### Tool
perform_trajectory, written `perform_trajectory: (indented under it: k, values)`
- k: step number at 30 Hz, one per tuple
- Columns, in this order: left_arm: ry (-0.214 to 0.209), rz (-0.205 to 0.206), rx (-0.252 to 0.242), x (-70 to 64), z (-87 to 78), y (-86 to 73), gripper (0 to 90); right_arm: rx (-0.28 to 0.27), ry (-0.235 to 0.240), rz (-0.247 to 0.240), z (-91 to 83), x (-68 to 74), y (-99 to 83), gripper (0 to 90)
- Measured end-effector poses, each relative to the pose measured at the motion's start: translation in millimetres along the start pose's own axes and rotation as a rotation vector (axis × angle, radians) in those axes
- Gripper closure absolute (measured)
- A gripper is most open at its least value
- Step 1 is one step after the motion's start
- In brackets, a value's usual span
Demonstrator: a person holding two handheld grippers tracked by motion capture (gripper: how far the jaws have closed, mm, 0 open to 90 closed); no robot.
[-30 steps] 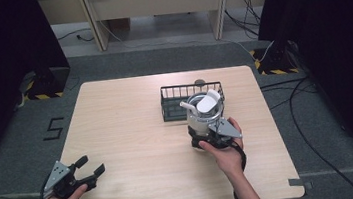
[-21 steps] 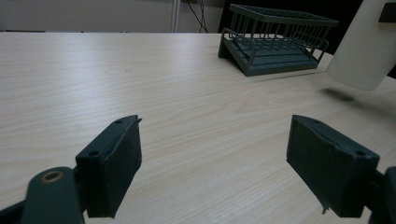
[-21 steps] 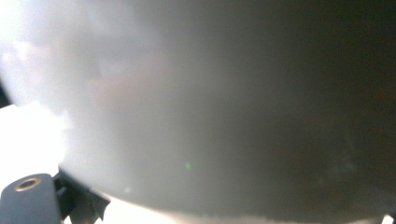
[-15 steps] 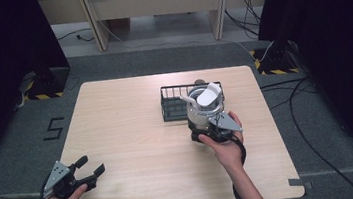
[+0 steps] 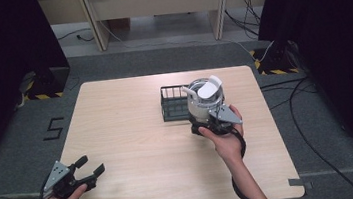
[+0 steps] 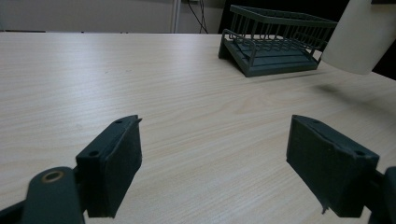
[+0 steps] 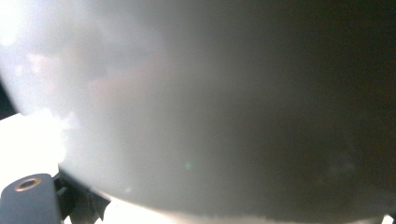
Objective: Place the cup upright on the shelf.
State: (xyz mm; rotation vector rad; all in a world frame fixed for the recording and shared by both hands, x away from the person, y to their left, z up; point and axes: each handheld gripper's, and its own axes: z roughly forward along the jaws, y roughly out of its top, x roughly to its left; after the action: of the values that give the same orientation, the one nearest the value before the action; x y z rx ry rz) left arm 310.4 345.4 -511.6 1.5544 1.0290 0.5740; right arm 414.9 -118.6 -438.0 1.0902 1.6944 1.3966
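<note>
- The white jug (image 5: 203,99) stands upright, long axis vertical, spout toward 10 o'clock, over the wire basket's (image 5: 172,102) 3 o'clock end.
- What the jug and basket hold cannot be told.
- Right gripper (image 5: 212,120): jaws clamped on the jug.
- Left gripper (image 5: 88,169), at the surface's (image 5: 128,135) 7 o'clock corner: jaws apart, holding nothing.

A pale grey, smooth-sided container (image 7: 210,107) is sitting right against the camera, its curved wall blurred and shading from bright at the left to dark at the right. The tip of one black jaw, with a brass-ringed hole, is poking up at the bottom left, touching the container's lower edge. A bright surface (image 7: 28,140) is glaring beside it.
</note>
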Motion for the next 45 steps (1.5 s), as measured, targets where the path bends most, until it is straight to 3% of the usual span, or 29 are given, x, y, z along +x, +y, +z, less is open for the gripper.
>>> perform_trajectory:
  k: [45]
  values:
    - [0.0,-0.006,0.0,0.3,0.4,0.1,17.5,-0.024,-0.037,0.0,20.3,-11.4,37.1,11.0]
